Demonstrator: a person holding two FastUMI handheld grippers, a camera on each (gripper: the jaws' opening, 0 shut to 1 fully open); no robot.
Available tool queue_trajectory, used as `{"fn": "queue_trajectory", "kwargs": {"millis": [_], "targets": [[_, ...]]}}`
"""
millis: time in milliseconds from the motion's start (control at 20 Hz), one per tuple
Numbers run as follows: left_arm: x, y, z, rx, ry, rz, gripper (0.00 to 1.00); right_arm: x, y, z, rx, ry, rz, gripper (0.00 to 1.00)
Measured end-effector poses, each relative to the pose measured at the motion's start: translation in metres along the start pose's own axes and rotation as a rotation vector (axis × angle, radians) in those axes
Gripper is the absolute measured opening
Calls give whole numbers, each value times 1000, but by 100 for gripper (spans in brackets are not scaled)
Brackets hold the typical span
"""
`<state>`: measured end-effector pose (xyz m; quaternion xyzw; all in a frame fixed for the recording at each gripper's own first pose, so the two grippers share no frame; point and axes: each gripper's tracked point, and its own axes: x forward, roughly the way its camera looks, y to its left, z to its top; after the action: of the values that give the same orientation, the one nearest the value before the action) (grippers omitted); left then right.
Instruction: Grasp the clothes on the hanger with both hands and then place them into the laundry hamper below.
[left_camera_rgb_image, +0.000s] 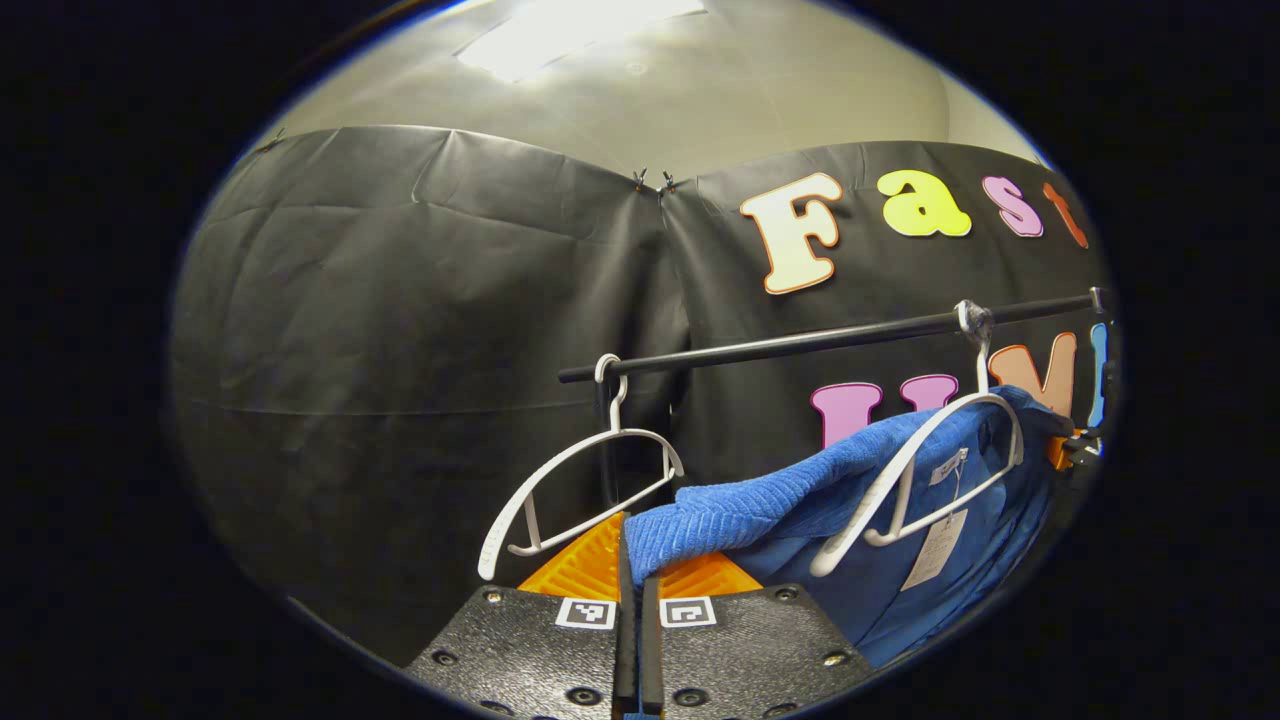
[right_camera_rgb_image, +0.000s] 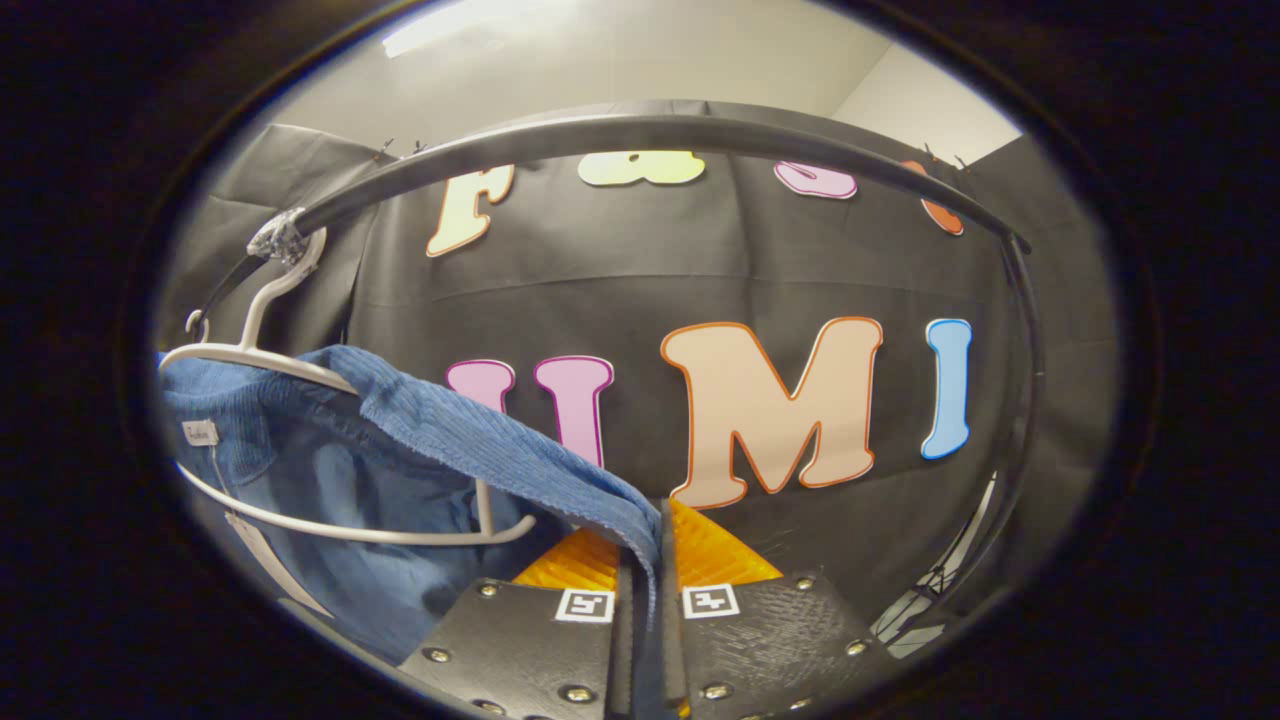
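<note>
Blue garment (left_camera_rgb_image: 800, 500) draped on a white hanger (left_camera_rgb_image: 915, 480) on the black rail (left_camera_rgb_image: 800, 343); left hand-held gripper (left_camera_rgb_image: 632, 590) and right hand-held gripper (right_camera_rgb_image: 648, 570) each clenched on one of its ends.

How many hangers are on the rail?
2: an empty white plastic hanger at the black metal rail's end, and another white plastic hanger carrying the blue ribbed garment.

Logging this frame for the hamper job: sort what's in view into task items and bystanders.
Job:
blue garment, pinched at each end
its white hanger
left gripper, shut on it
right gripper, shut on it

Bystanders:
empty white hanger
black rail
ceiling light
</note>
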<state>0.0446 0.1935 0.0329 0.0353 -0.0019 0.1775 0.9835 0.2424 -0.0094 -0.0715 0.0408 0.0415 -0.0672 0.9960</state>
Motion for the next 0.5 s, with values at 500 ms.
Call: {"fn": "queue_trajectory", "kwargs": {"millis": [500], "targets": [[12, -19, -38, 1, 56, -37, 2, 21, -14, -9, -6, 27, -18, 11]]}}
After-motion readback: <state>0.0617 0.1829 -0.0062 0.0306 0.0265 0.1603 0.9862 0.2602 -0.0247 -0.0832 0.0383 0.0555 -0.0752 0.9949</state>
